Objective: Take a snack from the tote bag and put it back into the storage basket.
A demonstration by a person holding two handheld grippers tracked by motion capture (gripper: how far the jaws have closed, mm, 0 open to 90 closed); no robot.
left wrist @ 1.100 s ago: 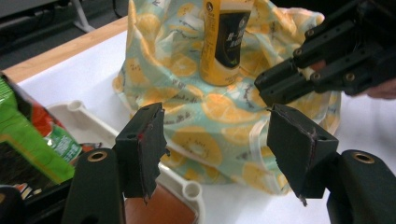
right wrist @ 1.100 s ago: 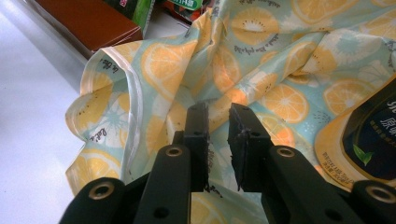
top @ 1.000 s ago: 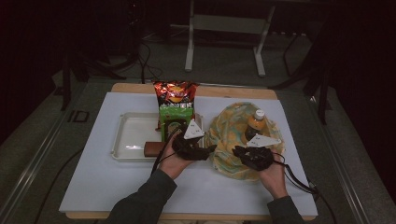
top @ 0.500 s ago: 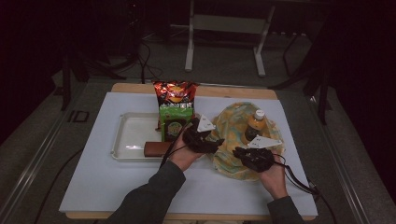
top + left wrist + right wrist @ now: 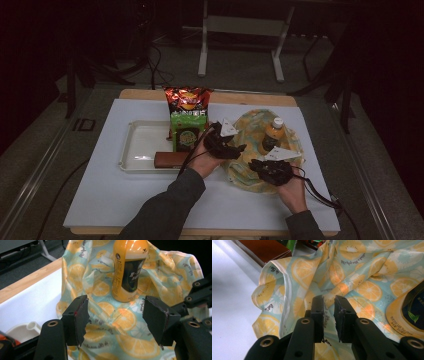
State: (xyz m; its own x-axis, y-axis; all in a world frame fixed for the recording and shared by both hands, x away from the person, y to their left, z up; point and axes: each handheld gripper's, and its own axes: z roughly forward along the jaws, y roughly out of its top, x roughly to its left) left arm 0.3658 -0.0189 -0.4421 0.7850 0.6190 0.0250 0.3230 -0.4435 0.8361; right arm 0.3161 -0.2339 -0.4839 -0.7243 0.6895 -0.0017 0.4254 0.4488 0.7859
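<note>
- The orange bottle stands upright on the lemon-print cloth, which lies rumpled on the tabletop right of the white tray.
- The left claw gapes wide and empty, aimed at the bottle.
- The right claw is nearly closed, pinching a fold of cloth.
- Likely step: wrapping the bottle; next, the left claw should take a cloth edge.

Dim, murky high view — dark surroundings; brighter, sharper gripper views; soft glare.
</note>
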